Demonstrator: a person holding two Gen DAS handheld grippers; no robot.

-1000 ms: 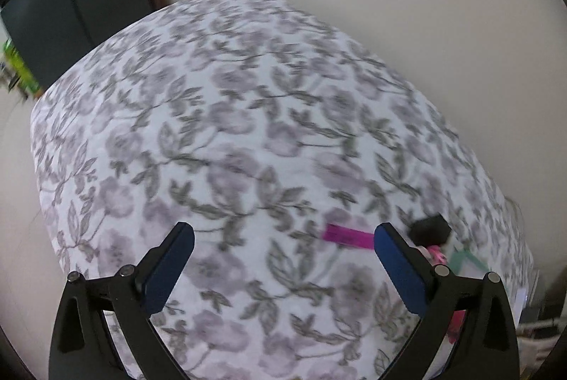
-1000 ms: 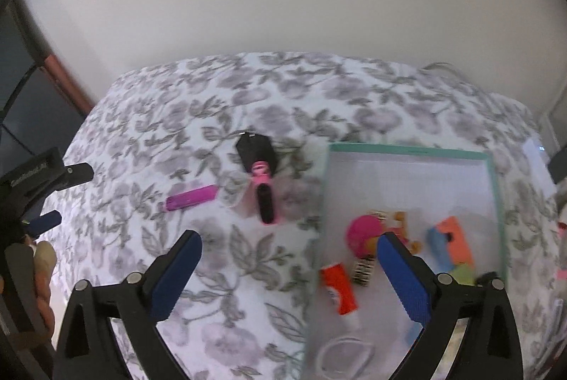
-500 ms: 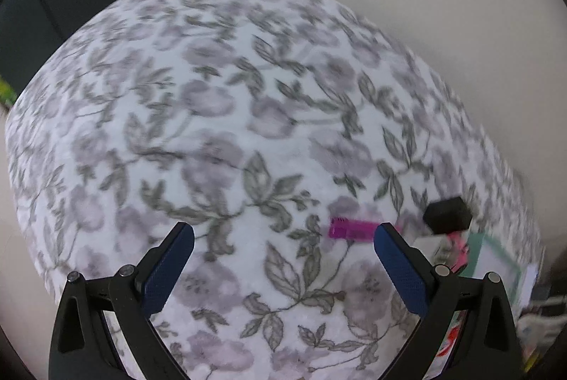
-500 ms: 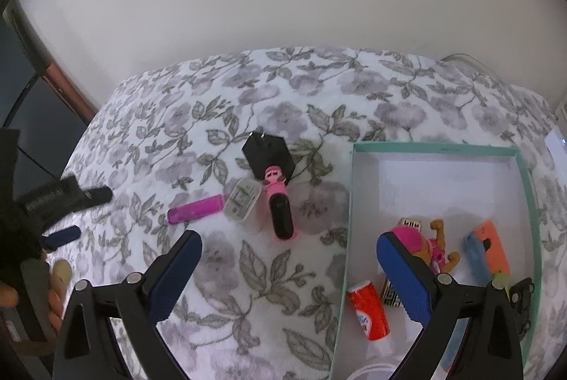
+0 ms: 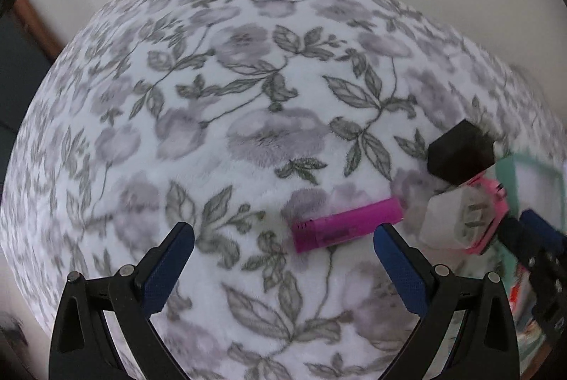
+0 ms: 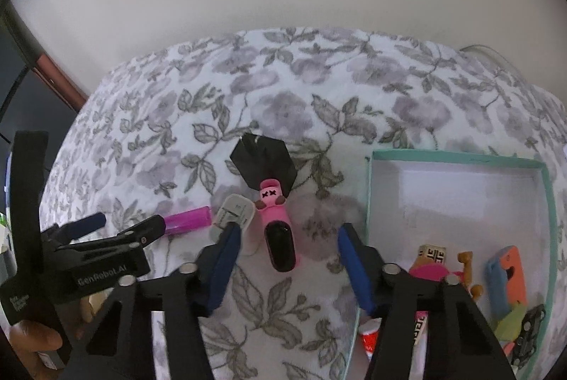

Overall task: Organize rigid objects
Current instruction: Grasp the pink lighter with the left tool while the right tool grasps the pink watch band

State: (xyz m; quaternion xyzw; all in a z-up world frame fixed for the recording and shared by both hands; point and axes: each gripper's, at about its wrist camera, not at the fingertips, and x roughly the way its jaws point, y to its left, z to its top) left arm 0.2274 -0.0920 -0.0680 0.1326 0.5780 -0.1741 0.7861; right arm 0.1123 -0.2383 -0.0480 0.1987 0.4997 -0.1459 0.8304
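A magenta lighter (image 5: 349,228) lies on the floral cloth just ahead of my open, empty left gripper (image 5: 283,256), nearer its right finger; it also shows in the right wrist view (image 6: 187,220). Beside it lie a white plug adapter (image 6: 232,215), a pink and black toy device (image 6: 278,231) and a black charger block (image 6: 264,163). My right gripper (image 6: 288,259) is open and empty, with the pink device between its fingers. The left gripper (image 6: 120,227) shows at the left of the right wrist view.
A teal-rimmed white box (image 6: 457,159) stands to the right, holding several small items, such as an orange and blue case (image 6: 505,277) and a red tube (image 6: 368,337). A wall runs behind the bed. A dark cabinet (image 6: 21,96) stands at the left.
Both grippers have moved in toward the objects. The lighter now lies close before the left gripper, and the pink device now lies between the right gripper's fingers. The jaws stay open.
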